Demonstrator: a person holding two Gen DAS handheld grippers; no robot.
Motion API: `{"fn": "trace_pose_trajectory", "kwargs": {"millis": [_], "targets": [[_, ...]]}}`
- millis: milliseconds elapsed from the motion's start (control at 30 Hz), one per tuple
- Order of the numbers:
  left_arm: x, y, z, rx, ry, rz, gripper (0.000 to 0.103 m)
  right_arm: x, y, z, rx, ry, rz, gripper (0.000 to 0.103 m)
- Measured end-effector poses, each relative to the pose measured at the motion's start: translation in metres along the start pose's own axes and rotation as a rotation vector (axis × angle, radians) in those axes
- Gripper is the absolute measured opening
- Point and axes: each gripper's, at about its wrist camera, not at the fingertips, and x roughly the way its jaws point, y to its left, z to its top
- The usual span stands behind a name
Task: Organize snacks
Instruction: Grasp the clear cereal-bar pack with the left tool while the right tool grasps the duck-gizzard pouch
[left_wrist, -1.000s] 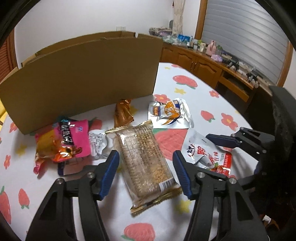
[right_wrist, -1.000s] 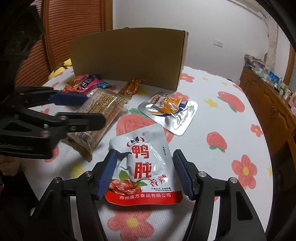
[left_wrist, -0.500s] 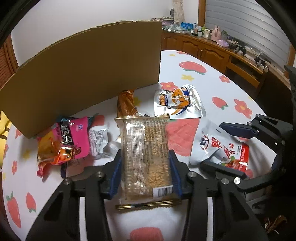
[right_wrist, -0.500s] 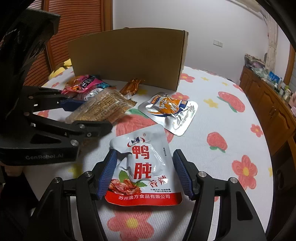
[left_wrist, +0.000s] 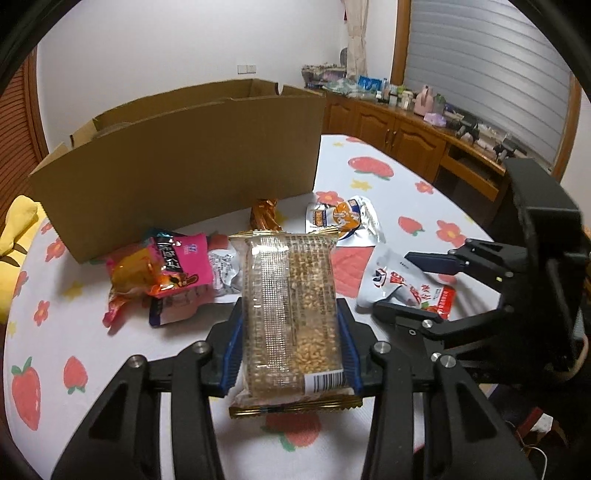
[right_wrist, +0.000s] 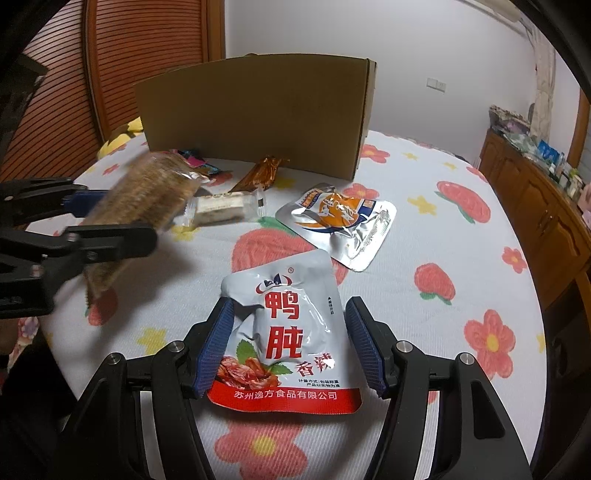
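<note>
My left gripper (left_wrist: 290, 347) is shut on a clear-wrapped grain bar (left_wrist: 291, 314) and holds it lifted off the table; it also shows, blurred, in the right wrist view (right_wrist: 144, 203). My right gripper (right_wrist: 290, 350) is open, its fingers on either side of a white and red pouch (right_wrist: 288, 332) that lies flat on the table; the pouch also shows in the left wrist view (left_wrist: 402, 284). An open cardboard box (left_wrist: 177, 170) stands behind the snacks.
On the strawberry-print tablecloth (right_wrist: 461, 258) lie a silver and orange pouch (right_wrist: 340, 218), a brown wrapped stick (right_wrist: 262, 173), a small clear-wrapped white bar (right_wrist: 221, 208) and a pink and orange pack pile (left_wrist: 162, 273). Wooden cabinets (left_wrist: 406, 133) stand at the right.
My left gripper closed on the grain bar and lifted it off the table, uncovering the small white bar. My right gripper stayed open around the white and red pouch.
</note>
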Motion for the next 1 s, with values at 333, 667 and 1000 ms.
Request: {"fn": "trace_pose_trajectory", "kwargs": {"millis": [333, 667, 1000], "targets": [[-0.01, 0.008, -0.003, -0.026, -0.031, 0.005, 0.043, 0.006, 0.002, 0.01, -0.031, 0.061, 0.04, 0.06], [-0.015, 0.02, -0.006, -0.058, -0.04, 0.009, 0.043, 0.003, 0.006, 0.01, -0.03, 0.058, 0.055, 0.054], [-0.022, 0.022, -0.003, -0.064, -0.059, 0.016, 0.043, -0.003, 0.007, 0.016, -0.02, 0.046, 0.04, 0.041]]}}
